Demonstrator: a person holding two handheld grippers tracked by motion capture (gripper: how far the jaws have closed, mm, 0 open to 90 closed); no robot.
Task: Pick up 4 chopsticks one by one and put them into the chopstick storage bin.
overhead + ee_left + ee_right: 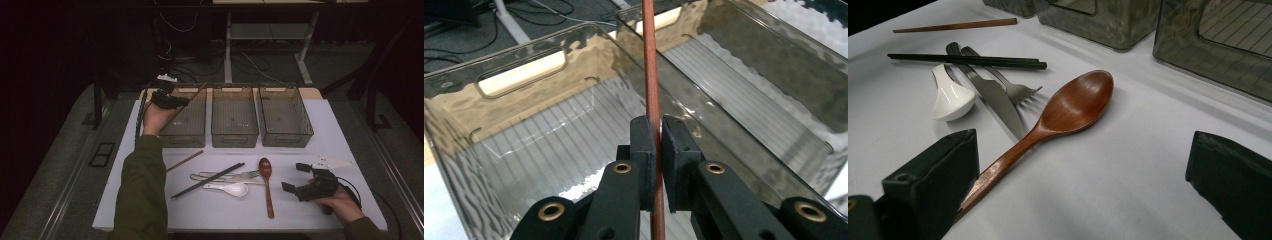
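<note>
Black left gripper (658, 150) clamped on thin brown wooden chopstick (651, 75), held over smoky clear plastic bin (192, 131) at 11 o'clock; drop-in step judged underway, release needed next. Right gripper (299, 177) open near reddish wooden spoon (1068, 107).

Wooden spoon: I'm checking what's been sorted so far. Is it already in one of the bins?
No, the wooden spoon lies on the white table, in front of the bins.

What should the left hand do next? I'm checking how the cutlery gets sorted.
Probably lower the brown chopstick into the left bin and open the fingers. The left gripper is shut on it above that bin, whose floor looks bare, while a second brown chopstick waits on the table.
</note>
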